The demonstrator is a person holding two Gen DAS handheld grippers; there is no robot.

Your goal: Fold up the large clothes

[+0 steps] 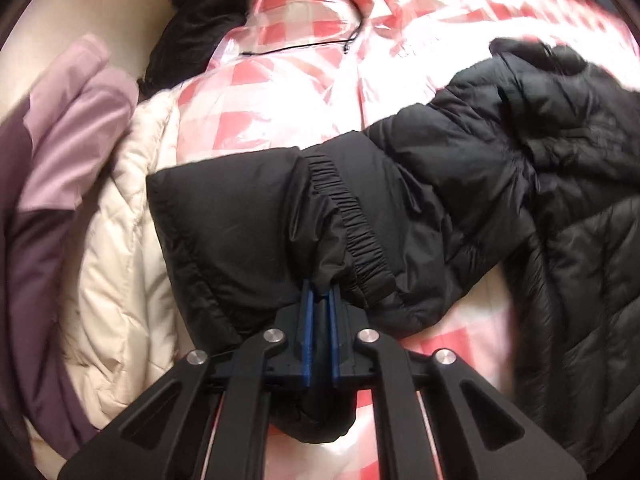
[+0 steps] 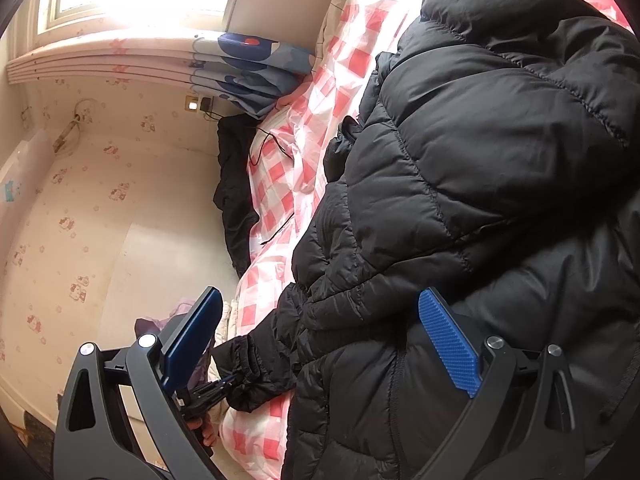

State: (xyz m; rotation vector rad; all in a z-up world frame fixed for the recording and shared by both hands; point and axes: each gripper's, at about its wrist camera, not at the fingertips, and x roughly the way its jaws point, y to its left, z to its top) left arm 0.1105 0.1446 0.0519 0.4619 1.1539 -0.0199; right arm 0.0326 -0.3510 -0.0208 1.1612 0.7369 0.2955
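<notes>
The black puffer jacket [image 1: 460, 184] lies spread on the checked bedding [image 1: 304, 80]; from the left wrist we see the left gripper [image 1: 320, 296] pinching its elastic cuff [image 1: 356, 232] (thin fabric, so we should lift slowly). From the right wrist, the right gripper [image 2: 320, 344] stands spread wide over the jacket's body, holding nothing; we should carry the sleeve flat across the chest.

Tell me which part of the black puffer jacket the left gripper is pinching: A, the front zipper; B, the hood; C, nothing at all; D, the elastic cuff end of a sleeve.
D: in the left wrist view the left gripper has its blue pads closed on the gathered fabric beside the elastic cuff at the end of the black puffer jacket sleeve.
</notes>
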